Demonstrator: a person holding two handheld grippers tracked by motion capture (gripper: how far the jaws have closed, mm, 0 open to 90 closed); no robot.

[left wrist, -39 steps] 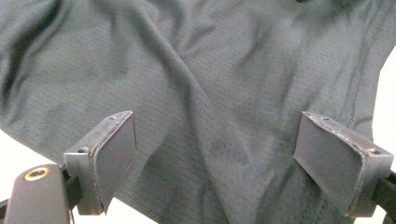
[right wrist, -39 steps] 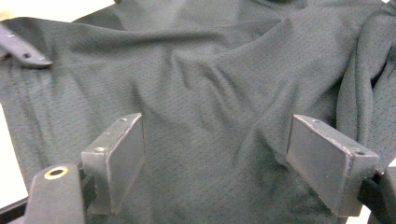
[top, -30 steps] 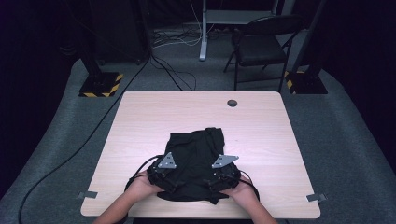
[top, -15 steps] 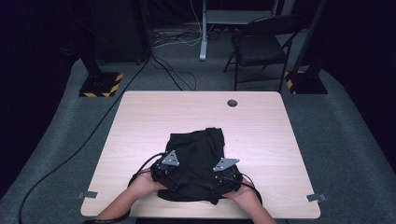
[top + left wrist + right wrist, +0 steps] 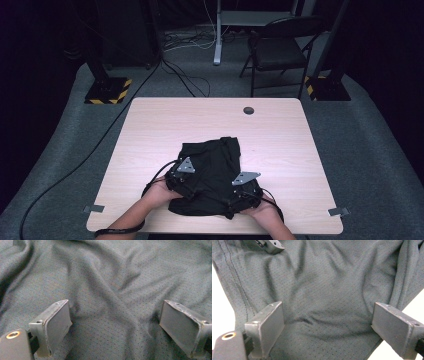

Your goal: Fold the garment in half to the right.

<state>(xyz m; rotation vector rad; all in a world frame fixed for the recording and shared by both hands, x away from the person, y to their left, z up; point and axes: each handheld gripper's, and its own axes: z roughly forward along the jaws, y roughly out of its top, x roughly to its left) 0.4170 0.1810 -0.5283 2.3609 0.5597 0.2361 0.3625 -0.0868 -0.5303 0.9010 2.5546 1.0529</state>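
A: Where is the garment now?

B: The black mesh garment [image 5: 210, 172] lies bunched on the near middle of the bench [image 5: 150, 130], its long axis running from me toward the far edge. I hold the left tool [image 5: 181, 181] over its near left part and the right tool [image 5: 243, 192] over its near right part, so both are at the near hem and neither is closer than the other.

A: Are the tools gripping?

B: No. In the left gripper view the left tool [image 5: 115, 325] stands wide, fabric [image 5: 110, 285] lying flat between the pads with nothing pinched. The right tool [image 5: 328, 327] has just been opening and also stands wide; the cloth [image 5: 324, 290] is between its jaws but the pads do not press it.

A: What does the next move depend on?

B: I judge it depends on the cloth lying straight ahead and beneath both tools, stretching away to the far side. Any fold or smoothing would run along that near-to-far axis, with the two hands working evenly.
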